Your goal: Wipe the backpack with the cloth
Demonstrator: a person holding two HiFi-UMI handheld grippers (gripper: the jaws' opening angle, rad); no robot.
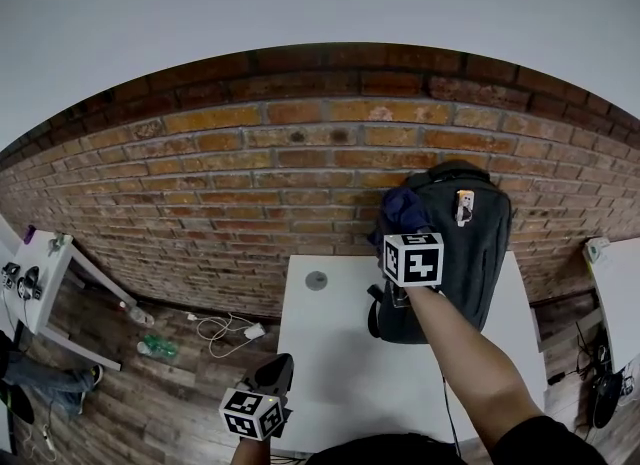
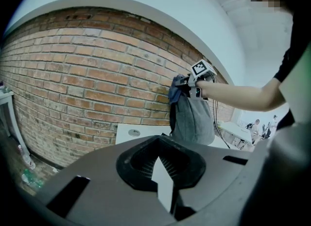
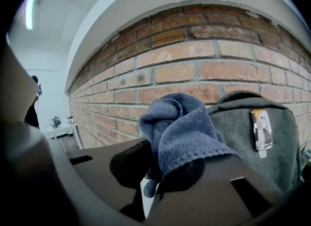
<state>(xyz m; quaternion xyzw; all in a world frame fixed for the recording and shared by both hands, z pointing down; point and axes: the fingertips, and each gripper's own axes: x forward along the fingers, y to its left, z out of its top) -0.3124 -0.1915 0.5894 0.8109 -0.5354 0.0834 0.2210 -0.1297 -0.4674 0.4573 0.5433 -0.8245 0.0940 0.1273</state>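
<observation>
A grey backpack (image 1: 465, 263) (image 2: 194, 118) (image 3: 248, 142) stands upright on the white table (image 1: 330, 353), leaning on the brick wall. A small white and orange tag (image 1: 464, 205) (image 3: 261, 131) hangs near its top. My right gripper (image 1: 405, 233) (image 3: 153, 179) is shut on a bunched blue cloth (image 1: 403, 208) (image 2: 176, 90) (image 3: 182, 128), and the cloth presses against the backpack's upper left corner. My left gripper (image 1: 278, 371) (image 2: 163, 171) hangs low by the table's front left corner, well away from the backpack. Its jaws are together and hold nothing.
A round grey disc (image 1: 316, 280) (image 2: 133, 132) is set in the table top near the wall. Left of the table, a white cable (image 1: 225, 328) and a bottle (image 1: 155, 348) lie on the wooden floor. A white side table (image 1: 40, 283) stands far left, and another white table (image 1: 615, 283) far right.
</observation>
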